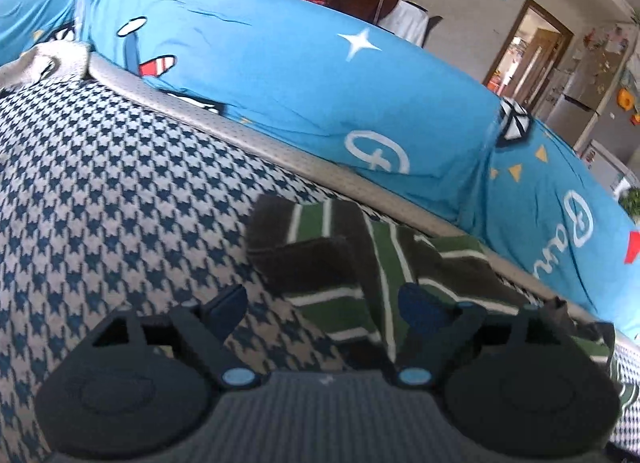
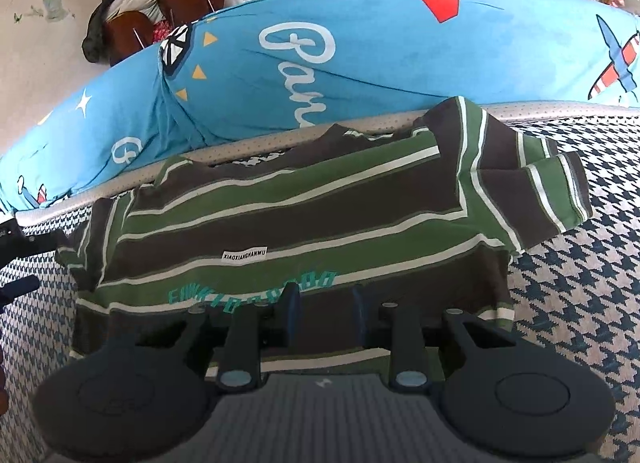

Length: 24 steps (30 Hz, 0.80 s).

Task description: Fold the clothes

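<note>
Houndstooth mat [image 2: 580, 303] in navy and grey covers the work surface, edged at the far side by a grey perforated border [image 1: 224, 131]; beyond that border lies a bright blue bedsheet [image 2: 360, 63] printed with white script, stars and little aeroplanes. Spread on the mat is the striped T-shirt [image 2: 288, 215], banded green and dark brown with thin white lines, its collar towards the border and a small white label on the chest above teal lettering; one sleeve lies folded in over the body on the right of that view, and the other sleeve shows at the left edge. Right gripper [image 2: 324, 315] sits low over the shirt's hem, jaws drawn close together with a narrow gap between them; whether they pinch the cloth I cannot tell. Left gripper [image 1: 324, 303] hovers at the shirt's side, jaws spread wide, one finger over the bare mat and the other over the striped sleeve, nothing clamped. A crumpled grey cloth [image 1: 44, 63] rests by the border at the far left; wooden chairs [image 2: 160, 11] stand beyond the sheet.
</note>
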Each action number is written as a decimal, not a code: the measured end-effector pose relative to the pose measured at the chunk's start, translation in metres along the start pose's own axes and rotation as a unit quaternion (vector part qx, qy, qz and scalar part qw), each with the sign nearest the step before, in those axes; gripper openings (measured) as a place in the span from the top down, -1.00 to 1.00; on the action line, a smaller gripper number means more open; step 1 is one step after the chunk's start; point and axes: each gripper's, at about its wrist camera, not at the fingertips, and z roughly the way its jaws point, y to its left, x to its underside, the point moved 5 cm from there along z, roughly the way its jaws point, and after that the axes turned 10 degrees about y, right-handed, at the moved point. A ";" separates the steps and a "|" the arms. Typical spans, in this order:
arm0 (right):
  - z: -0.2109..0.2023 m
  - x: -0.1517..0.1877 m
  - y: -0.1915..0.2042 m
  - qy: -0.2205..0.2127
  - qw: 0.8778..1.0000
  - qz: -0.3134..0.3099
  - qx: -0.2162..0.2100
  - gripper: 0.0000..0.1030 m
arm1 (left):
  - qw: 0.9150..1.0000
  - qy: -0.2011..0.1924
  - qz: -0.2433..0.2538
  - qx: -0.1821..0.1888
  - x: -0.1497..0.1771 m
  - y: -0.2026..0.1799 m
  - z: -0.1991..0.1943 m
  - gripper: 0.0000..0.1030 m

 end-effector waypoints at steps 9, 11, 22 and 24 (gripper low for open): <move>0.004 0.003 0.004 0.010 1.000 -0.018 -0.003 0.43 | 1.000 0.012 -0.008 -0.027 0.005 -0.005 0.025 -0.39; 0.005 0.003 0.005 0.013 1.000 -0.019 -0.005 0.43 | 0.999 0.020 -0.005 -0.031 0.007 -0.006 0.029 -0.11; 0.007 0.004 0.007 0.017 1.000 -0.026 -0.004 0.43 | 0.994 0.014 0.023 -0.108 0.017 -0.002 0.026 0.48; 0.007 0.003 0.008 0.016 0.999 -0.028 -0.004 0.43 | 0.992 0.017 0.014 -0.122 0.020 0.006 0.023 0.53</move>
